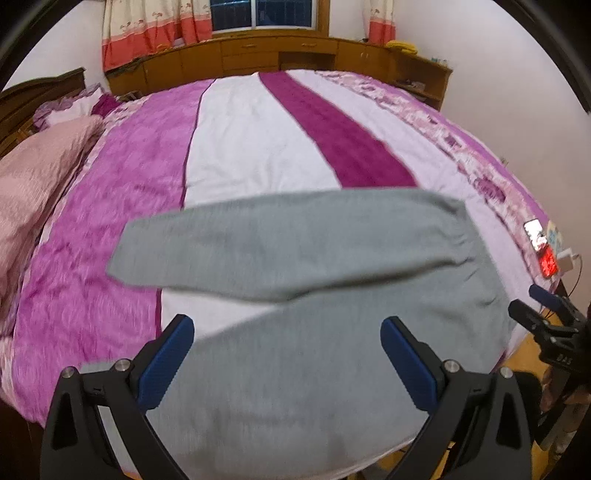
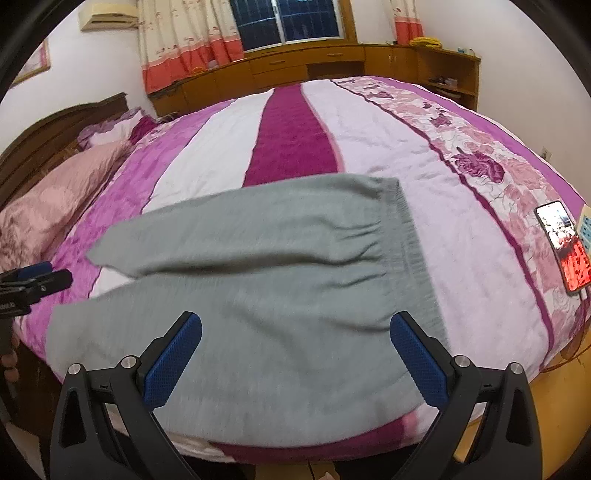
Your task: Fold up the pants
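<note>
Grey pants (image 2: 266, 280) lie spread flat on the near part of the bed (image 2: 480, 295), on a quilt (image 2: 291, 147) striped in white, magenta and pink. The elastic waistband (image 2: 410, 236) sits to the right; both legs run leftward and diverge, the farther leg (image 1: 236, 251) ending over the pink stripe and the nearer leg reaching the bed's front edge.

Left gripper (image 1: 288, 354): jaws spread wide, holding nothing, poised above the nearer leg. Right gripper (image 2: 295, 354): jaws likewise spread wide and holding nothing, above the seat of the pants near the waistband. Each gripper also shows at the margin of the other's view.

A lit phone (image 2: 565, 251) rests on the floral border (image 2: 480, 166) at the bed's right edge, well apart from the pants. A pink pillow (image 2: 48, 206) lies at the left against the dark wooden headboard (image 2: 55, 125). Beyond the bed stand wooden cabinets (image 2: 314, 62), a curtain (image 2: 184, 37) and a dark window (image 2: 288, 18). Both views are slightly motion-blurred.
</note>
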{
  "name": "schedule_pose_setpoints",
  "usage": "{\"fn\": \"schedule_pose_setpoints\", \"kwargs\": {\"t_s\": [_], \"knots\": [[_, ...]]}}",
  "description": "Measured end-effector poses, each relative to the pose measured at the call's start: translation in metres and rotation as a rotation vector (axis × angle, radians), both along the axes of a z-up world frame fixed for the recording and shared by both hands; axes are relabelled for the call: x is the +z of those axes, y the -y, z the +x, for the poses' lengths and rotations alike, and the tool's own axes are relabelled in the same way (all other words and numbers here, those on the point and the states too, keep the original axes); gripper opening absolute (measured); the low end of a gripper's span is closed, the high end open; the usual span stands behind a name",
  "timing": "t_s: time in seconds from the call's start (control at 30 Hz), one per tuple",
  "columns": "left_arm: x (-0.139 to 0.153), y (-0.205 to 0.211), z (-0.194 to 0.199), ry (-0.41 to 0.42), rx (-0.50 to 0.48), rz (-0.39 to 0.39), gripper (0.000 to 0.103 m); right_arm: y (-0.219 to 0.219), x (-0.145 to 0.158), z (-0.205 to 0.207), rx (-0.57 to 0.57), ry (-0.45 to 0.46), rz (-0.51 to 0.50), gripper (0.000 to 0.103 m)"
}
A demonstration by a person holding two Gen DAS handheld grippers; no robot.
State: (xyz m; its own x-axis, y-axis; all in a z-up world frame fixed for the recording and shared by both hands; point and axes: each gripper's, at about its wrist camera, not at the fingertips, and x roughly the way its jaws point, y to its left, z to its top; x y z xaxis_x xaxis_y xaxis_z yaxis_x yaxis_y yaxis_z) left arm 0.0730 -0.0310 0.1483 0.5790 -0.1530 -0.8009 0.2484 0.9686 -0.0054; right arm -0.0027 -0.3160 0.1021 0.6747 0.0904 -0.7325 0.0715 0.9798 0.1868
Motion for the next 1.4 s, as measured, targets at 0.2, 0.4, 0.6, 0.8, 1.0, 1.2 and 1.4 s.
{"fn": "schedule_pose_setpoints", "kwargs": {"t_s": [0.2,0.4,0.6,0.8,1.0,1.2,1.4], "knots": [[0.020,0.019,0.037,0.011,-0.047,-0.030,0.103,0.023,0.015,0.031,-0.032,0.012,-0.026,0.099],[0.006,0.032,0.083,-0.006,-0.048,0.030,0.103,0.039,0.005,0.071,-0.065,-0.010,0.018,0.099],[-0.017,0.034,0.124,-0.041,-0.046,0.042,0.103,0.052,-0.009,0.105,-0.072,-0.043,0.037,0.099],[-0.031,0.033,0.166,-0.023,-0.090,0.079,0.103,0.066,-0.013,0.138,-0.040,-0.067,0.005,0.099],[-0.058,0.025,0.211,-0.066,-0.091,0.124,0.103,0.069,-0.027,0.180,0.005,-0.135,-0.039,0.099],[-0.088,0.011,0.244,-0.144,-0.069,0.120,0.103,0.063,-0.047,0.219,0.070,-0.180,-0.066,0.099],[-0.112,0.015,0.257,-0.154,-0.157,0.135,0.103,0.061,-0.065,0.242,0.096,-0.181,-0.095,0.099]]}}
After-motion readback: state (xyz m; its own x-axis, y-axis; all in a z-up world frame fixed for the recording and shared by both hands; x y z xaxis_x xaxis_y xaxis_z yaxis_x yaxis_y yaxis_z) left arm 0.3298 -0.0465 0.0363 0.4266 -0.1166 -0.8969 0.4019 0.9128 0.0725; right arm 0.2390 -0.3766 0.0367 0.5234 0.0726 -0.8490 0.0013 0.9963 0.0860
